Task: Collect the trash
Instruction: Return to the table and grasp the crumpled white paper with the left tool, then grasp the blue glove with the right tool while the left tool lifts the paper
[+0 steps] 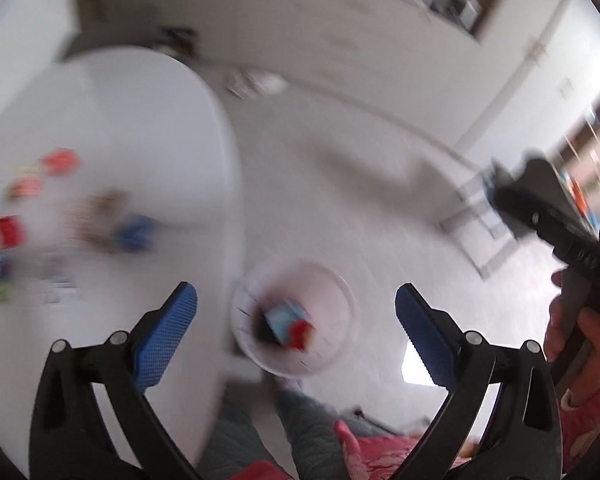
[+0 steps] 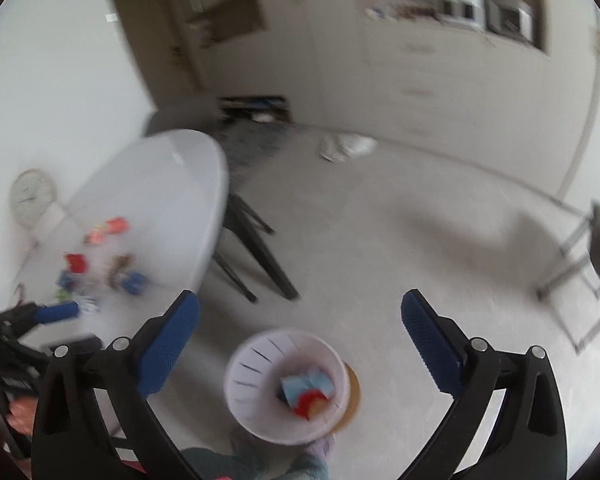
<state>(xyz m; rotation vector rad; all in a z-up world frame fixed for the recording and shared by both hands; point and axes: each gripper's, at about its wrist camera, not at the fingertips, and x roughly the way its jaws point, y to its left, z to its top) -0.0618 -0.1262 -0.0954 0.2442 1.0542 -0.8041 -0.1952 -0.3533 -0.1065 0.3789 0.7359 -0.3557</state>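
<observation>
Though both views are smeared by motion, the layout reads clearly enough: at far left the white table (image 2: 172, 184) carries a scatter of small wrappers (image 2: 100, 268), red, blue and green, lying flat near its near edge. They look like thin foil or paper, so I judge them light, limp and a bit slick, best pinched at a raised corner or crumpled fold, not pressed flat. Right of the table, on the floor, stands the white bin (image 2: 244, 384) with a blue and a red piece already inside. The left gripper (image 1: 296, 320) hangs above it, jaws wide and holding nothing; the right gripper (image 2: 300, 328) is likewise spread wide and empty. No printing on any wrapper is legible.
</observation>
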